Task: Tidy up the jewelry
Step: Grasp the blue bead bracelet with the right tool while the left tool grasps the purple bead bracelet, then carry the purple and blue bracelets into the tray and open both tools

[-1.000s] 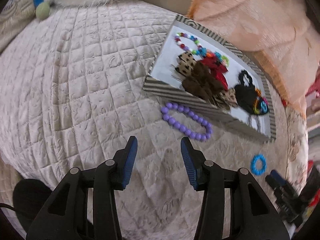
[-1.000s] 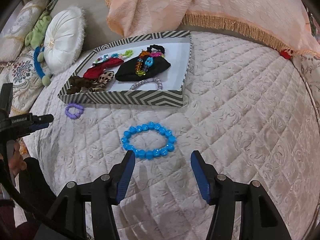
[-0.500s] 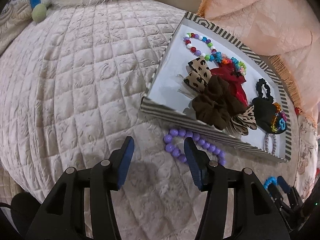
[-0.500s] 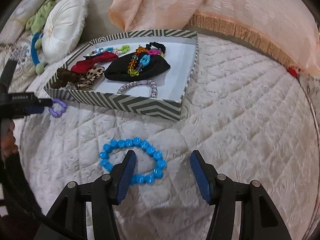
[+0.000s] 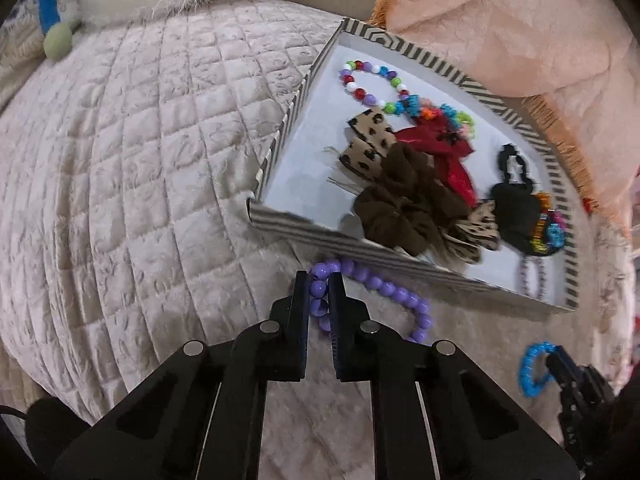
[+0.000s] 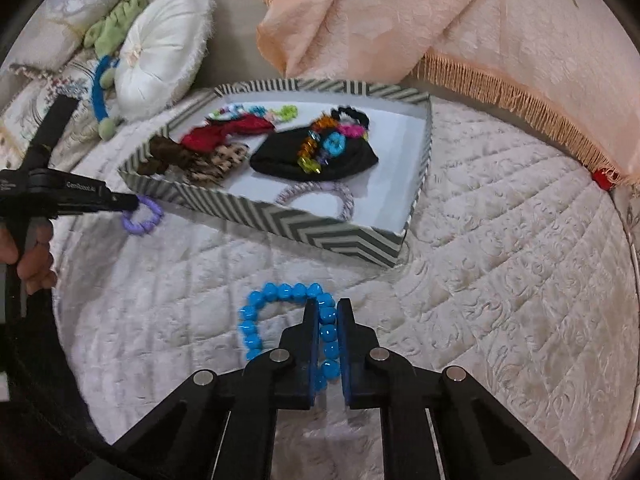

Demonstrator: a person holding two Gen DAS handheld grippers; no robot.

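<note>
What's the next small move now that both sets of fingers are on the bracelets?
Probably lift both straight up, then carry them over the striped box. The left gripper is shut on the purple bracelet and the right gripper on the blue bracelet, yet both bracelets seem to lie on the quilt outside the box.

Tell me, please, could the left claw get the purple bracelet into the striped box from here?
Probably yes: the left claw is shut on the purple bracelet, and the striped box lies just ahead, open-topped.

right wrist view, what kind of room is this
Probably a bedroom: the work surface is a cream quilted bedspread, with a round white frilled cushion and a peach fringed blanket behind it.
</note>
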